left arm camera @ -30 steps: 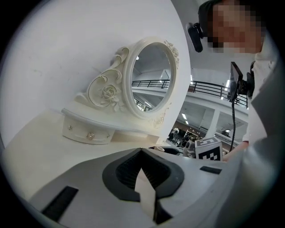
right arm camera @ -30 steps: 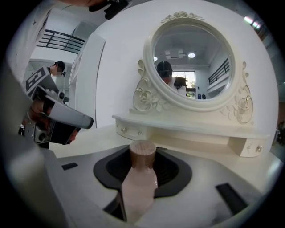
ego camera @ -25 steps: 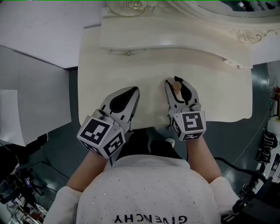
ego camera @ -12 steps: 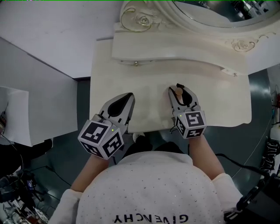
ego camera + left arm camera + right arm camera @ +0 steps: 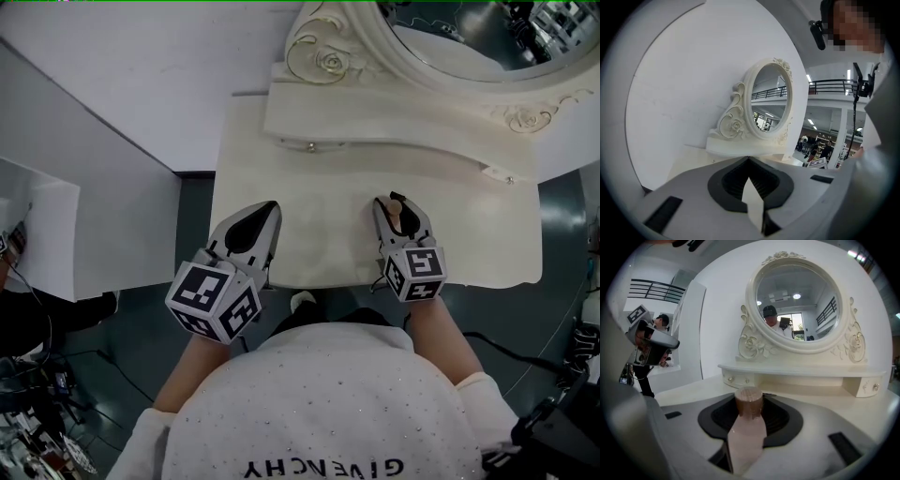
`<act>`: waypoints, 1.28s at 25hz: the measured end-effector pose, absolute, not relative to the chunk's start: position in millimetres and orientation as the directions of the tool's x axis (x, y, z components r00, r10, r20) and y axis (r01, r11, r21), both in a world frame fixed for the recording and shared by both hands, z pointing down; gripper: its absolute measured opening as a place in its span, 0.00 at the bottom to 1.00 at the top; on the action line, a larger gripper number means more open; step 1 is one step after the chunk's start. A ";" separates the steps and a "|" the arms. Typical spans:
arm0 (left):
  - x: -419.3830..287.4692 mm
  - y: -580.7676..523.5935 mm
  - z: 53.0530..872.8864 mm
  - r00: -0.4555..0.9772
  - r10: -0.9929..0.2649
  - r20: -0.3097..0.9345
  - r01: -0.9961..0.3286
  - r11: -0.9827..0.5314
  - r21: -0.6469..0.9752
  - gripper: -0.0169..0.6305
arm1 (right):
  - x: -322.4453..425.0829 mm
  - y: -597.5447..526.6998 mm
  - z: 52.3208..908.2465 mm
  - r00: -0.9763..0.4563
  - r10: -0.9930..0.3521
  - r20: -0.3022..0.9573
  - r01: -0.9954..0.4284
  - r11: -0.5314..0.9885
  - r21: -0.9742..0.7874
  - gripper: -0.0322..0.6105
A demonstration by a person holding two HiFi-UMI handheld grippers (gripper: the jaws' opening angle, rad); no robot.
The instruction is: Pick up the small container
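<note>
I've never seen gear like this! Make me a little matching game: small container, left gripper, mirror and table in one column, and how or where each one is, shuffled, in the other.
Things
1. small container
2. left gripper
3. mirror
4. table

Place or state
A. jaws together, nothing between them
B. cream top that bears the mirror
C. pink with a brown cap, clamped between the jaws of the right gripper
D. oval, in a carved frame, upright at the back

Pairs: 1-C, 2-A, 3-D, 4-B

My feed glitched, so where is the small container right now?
Head view, right side: the small container is clamped between the jaws of the right gripper, over the dressing table near its front edge, short of the mirror shelf.
</note>
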State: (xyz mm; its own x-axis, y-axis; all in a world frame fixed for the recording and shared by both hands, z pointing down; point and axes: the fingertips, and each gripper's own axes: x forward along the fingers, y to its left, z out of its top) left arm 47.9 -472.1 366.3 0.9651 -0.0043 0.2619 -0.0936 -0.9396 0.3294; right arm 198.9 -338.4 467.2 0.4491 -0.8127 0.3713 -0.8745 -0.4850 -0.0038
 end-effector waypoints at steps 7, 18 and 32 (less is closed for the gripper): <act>36.5 -486.8 360.7 0.969 -0.055 0.240 -0.147 -0.910 0.387 0.03 | 198.0 -338.7 467.7 0.429 -0.822 0.375 -0.886 -0.464 -0.005 0.28; 31.5 -489.3 358.6 0.969 -0.059 0.241 -0.155 -0.903 0.400 0.03 | 197.9 -342.9 470.7 0.357 -0.811 0.463 -0.914 -0.405 -0.005 0.28; 22.1 -494.5 361.2 0.967 -0.072 0.246 -0.170 -0.898 0.405 0.03 | 203.2 -348.2 471.1 0.402 -0.765 0.503 -0.892 -0.452 0.027 0.25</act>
State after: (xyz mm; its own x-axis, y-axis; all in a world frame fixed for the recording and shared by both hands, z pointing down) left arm 22.1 -494.5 361.2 0.9666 -0.0722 0.2457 -0.1700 -0.8985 0.4047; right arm 203.2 -348.2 471.1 0.4024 -0.7646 0.5035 -0.8918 -0.4517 0.0268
